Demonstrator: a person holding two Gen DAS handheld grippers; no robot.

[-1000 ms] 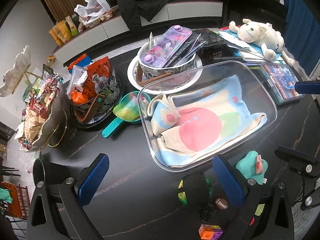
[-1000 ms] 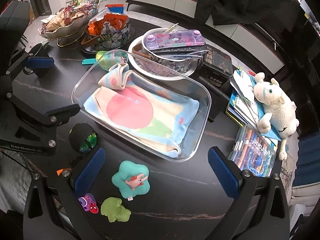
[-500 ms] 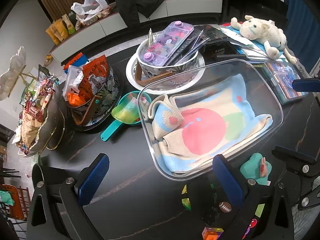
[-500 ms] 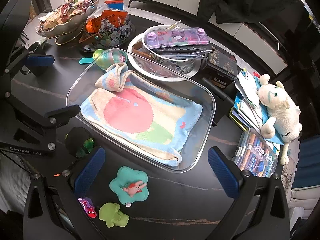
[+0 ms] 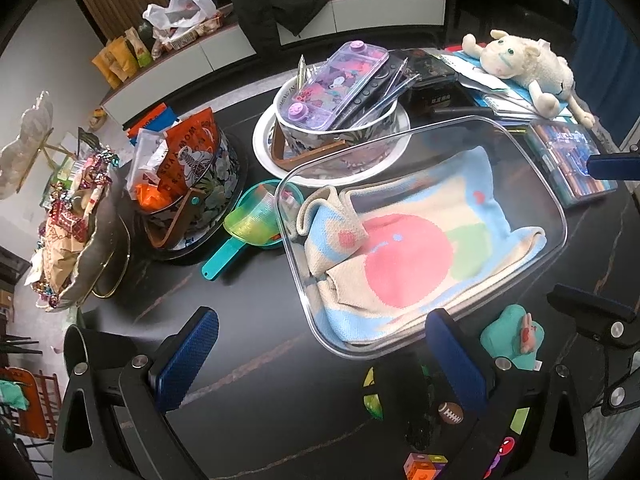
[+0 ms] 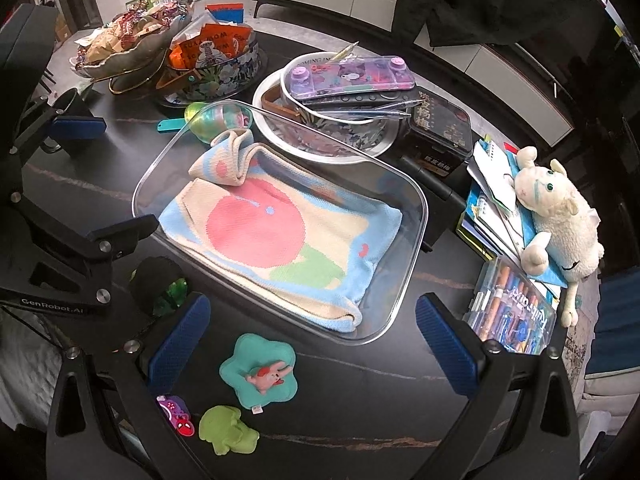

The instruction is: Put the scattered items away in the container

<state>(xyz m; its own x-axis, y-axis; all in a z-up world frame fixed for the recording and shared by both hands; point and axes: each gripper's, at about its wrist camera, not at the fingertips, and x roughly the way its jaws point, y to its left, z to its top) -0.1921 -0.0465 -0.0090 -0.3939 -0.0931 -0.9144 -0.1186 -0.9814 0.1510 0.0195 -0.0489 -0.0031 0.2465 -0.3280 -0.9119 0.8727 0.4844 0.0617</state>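
Note:
A clear plastic container sits mid-table with a pastel knitted cloth folded inside. In front of it lie a teal star cushion with a pink figure, a green squishy toy, a purple keychain and a black-and-green ball. An orange cube and a small football charm lie near the left gripper. My left gripper stands open above the table's front. My right gripper is open over the cushion, holding nothing.
Behind the container stand a white bowl with a purple game toy, a floral tin of snacks, a green scoop and a black box. At the right lie a plush sheep, booklets and a marker case.
Both grippers have drawn back and up a little, so the container and scattered toys sit slightly farther off. Both stay open and nothing has been picked up.

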